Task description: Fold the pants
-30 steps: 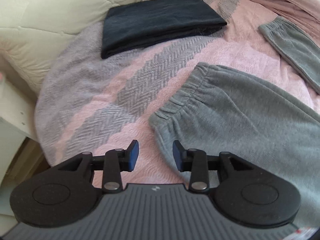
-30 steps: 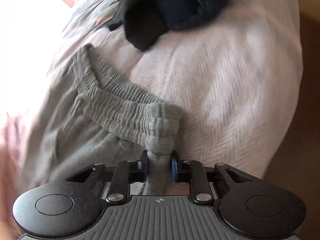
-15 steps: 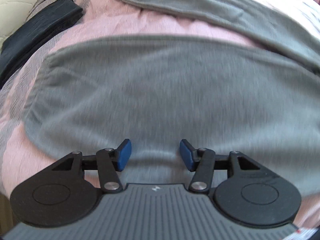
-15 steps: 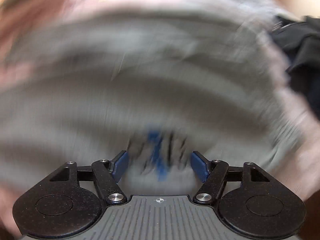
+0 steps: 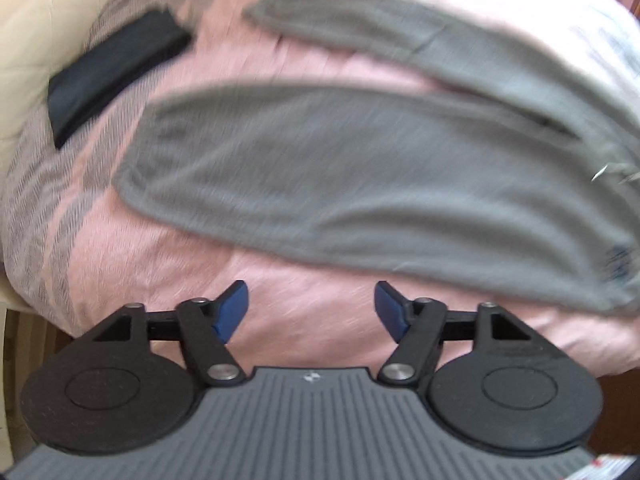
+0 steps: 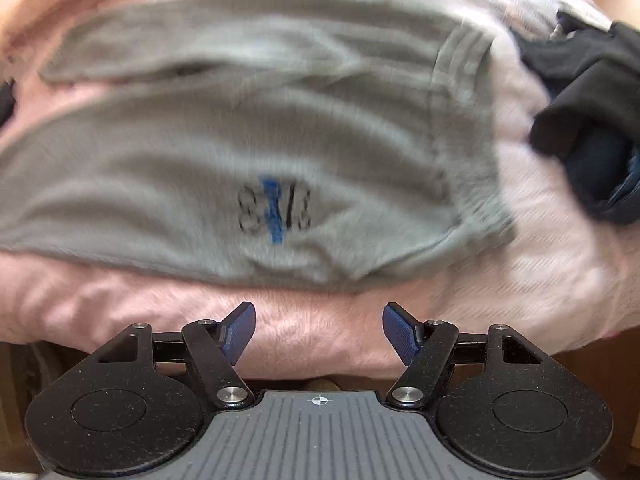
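Just beyond both empty jaws, grey pants (image 5: 360, 184).

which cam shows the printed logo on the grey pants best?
Right wrist view. The logo sits near the middle of the picture on the grey pants, with dark characters and a blue stroke visible, though motion blur keeps it unreadable. The left wrist view catches only a small dark smudge at the far right edge of the pants.

Both wrist cameras look steeply down from above the near edge of the bed (image 5: 120, 240). The left wrist view faces the leg end of the grey pants (image 5: 360, 180), the right wrist view their waistband end (image 6: 280, 140); both share the pants' middle.
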The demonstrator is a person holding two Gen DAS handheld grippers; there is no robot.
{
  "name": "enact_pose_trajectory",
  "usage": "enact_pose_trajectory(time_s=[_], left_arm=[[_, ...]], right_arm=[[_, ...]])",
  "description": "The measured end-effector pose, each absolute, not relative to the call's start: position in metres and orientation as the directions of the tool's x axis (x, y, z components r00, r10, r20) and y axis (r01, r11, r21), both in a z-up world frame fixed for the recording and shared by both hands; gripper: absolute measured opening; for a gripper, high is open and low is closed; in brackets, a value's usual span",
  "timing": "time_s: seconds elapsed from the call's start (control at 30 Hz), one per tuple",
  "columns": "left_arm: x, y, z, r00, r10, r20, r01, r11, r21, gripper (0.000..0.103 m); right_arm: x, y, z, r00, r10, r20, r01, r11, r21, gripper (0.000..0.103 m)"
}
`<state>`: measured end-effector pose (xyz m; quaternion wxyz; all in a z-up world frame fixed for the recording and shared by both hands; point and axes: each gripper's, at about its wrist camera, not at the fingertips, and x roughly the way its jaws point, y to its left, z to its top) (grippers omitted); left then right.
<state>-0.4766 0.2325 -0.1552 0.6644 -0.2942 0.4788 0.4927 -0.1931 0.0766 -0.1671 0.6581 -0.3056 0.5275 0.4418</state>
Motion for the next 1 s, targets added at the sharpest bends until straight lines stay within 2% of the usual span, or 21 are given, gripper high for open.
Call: enact_pose_trajectory(time_s=[0.23,0.43,0.6,1.0], left_arm=[[-0.43,0.187,-0.075,0.123,0.492,-0.862,-0.941,0.334,0.056,0.076],[-0.414,0.14,-0.042,0.136,0.487,-0.863,-0.944,0.328,0.037,0.078],[-0.406,0.105,-0.025,0.142,0.494,-0.858,-0.94,0.338,0.039,0.078],[-0.391,0.06,-0.003,0.142,0.529,-0.837,-0.925,0.371,0.078,0.082]], right_arm=[[-0.186,0.055,-0.077,0.046,0.442,-0.896,-0.96,0.267,0.082,0.069],[-0.195,0.032,-0.038,0.011,0.496,-0.868,-0.98,0.176,0.088,0.069],[-0.199,0.016,-0.025,-0.074,0.503,-0.861,-0.976,0.139,0.165,0.069],[-0.21,-0.011,-0.024,-0.086,0.479,-0.873,-0.988,0.074,0.138,0.069]])
